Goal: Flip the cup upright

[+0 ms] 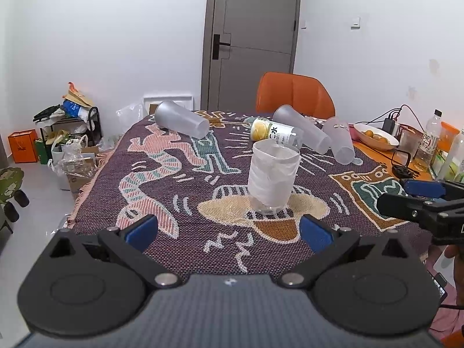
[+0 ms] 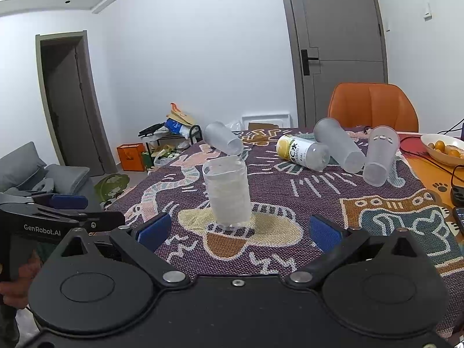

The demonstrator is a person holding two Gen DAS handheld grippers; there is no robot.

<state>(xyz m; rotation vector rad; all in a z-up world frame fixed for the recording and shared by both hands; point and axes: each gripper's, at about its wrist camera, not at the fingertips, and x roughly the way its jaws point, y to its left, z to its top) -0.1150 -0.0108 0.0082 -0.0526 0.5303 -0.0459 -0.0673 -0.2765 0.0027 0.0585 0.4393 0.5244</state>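
A clear cut-off plastic cup (image 1: 272, 175) stands upright, mouth up, on the patterned cloth; it also shows in the right wrist view (image 2: 227, 192). Three frosted cups lie on their sides behind it: one at the back left (image 1: 181, 123) (image 2: 223, 142), one at the back (image 1: 303, 129) (image 2: 339, 145) and one at the right (image 1: 339, 140) (image 2: 380, 155). A labelled bottle-cup (image 1: 275, 133) (image 2: 303, 152) lies on its side too. My left gripper (image 1: 229, 230) is open and empty just short of the upright cup. My right gripper (image 2: 237, 230) is open and empty, also just short of it.
An orange chair (image 1: 294, 94) stands at the table's far side. A white bowl of fruit (image 1: 375, 137), bottles (image 1: 430, 142) and cables crowd the right edge. Boxes and bags (image 1: 66, 145) sit on the floor at the left.
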